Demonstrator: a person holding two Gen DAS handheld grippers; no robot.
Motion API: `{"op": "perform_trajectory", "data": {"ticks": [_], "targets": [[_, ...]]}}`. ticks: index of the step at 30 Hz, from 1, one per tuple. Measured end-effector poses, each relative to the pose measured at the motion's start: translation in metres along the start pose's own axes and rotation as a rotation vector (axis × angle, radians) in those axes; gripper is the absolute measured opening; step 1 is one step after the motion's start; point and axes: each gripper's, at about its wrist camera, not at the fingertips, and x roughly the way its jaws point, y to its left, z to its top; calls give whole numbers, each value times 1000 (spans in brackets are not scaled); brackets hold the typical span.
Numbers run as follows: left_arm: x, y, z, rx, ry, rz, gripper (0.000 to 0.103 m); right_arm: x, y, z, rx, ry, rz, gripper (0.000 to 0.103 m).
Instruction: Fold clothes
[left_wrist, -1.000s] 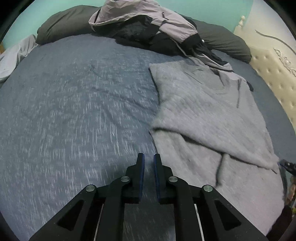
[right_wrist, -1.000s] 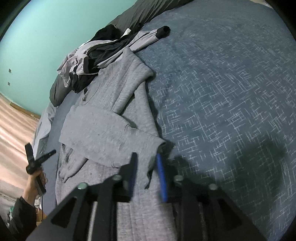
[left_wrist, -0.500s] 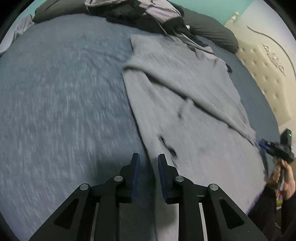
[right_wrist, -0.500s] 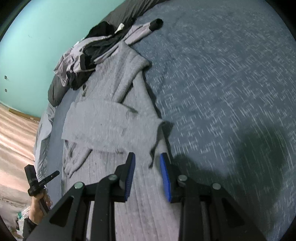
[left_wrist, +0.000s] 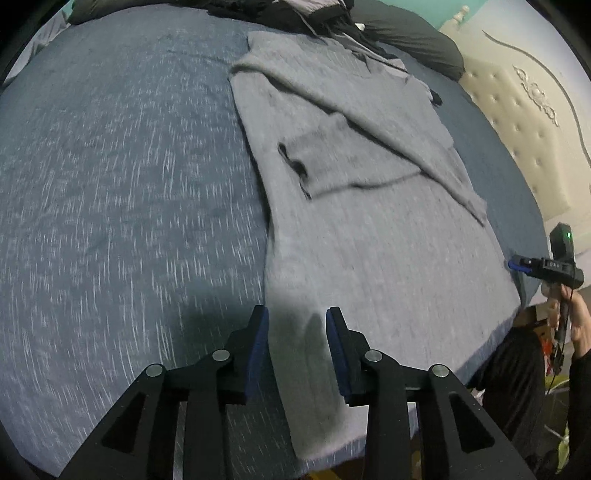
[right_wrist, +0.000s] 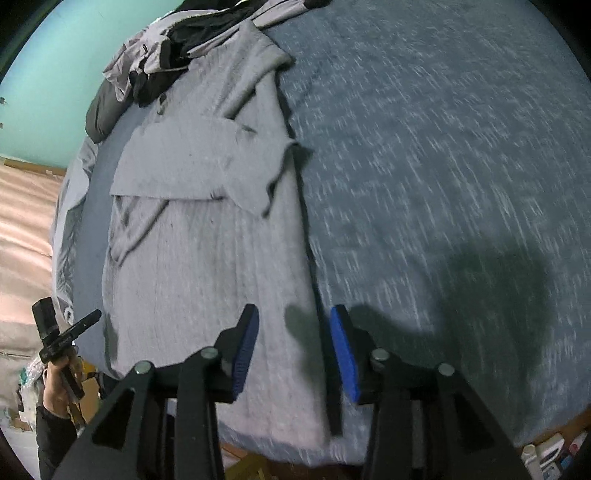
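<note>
1. While both grippers hang over the near hem of the long grey ribbed-knit sweater (left_wrist: 388, 258), the sleeve folds look done and the step in hand, as I judge it, is taking up the bottom edge for the lengthwise fold.
2. Nearest in the left wrist view, the left gripper (left_wrist: 297, 321) has just been opening its fingers; they stand parted above the sweater's left side edge, gripping nothing.
3. In the right wrist view the right gripper (right_wrist: 293, 321) has likewise just been opening; its blue-padded fingers straddle the sweater's right edge, released, with cloth beneath but not pinched.
4. Next, each gripper probably needs to drop onto its hem corner, close on the knit, then carry the hem up toward the collar together so that the fold stays square.
5. Under the sweater lies the bed (left_wrist: 110, 184), covered in dark blue cloth flecked with white, soft and slightly rumpled.
6. Mid-way up, two grey sleeves are crossed over the sweater's chest; the knit looks thick, limp and matte, likely to sag if lifted by one corner.
7. Farthest off, a heap of grey and black jackets (right_wrist: 166, 48) touches the collar end, beside a dark pillow (left_wrist: 417, 44) and a cream tufted headboard (left_wrist: 517, 122).
</note>
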Motion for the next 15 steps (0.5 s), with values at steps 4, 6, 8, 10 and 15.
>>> {"op": "perform_trajectory", "data": {"ticks": [4, 6, 8, 10, 15], "targets": [[1, 2, -18, -41, 21, -14, 35, 0, -4, -10, 10, 19, 11, 41], [1, 3, -24, -49, 28, -12, 35, 2, -5, -15, 11, 35, 5, 41], [0, 4, -31, -57, 35, -9, 35, 4, -3, -20, 2, 48, 6, 41], [0, 4, -35, -62, 35, -14, 35, 6, -4, -24, 0, 59, 15, 41], [4, -2, -43, -44, 35, -8, 35, 10, -8, -32, -3, 67, 23, 40]]}}
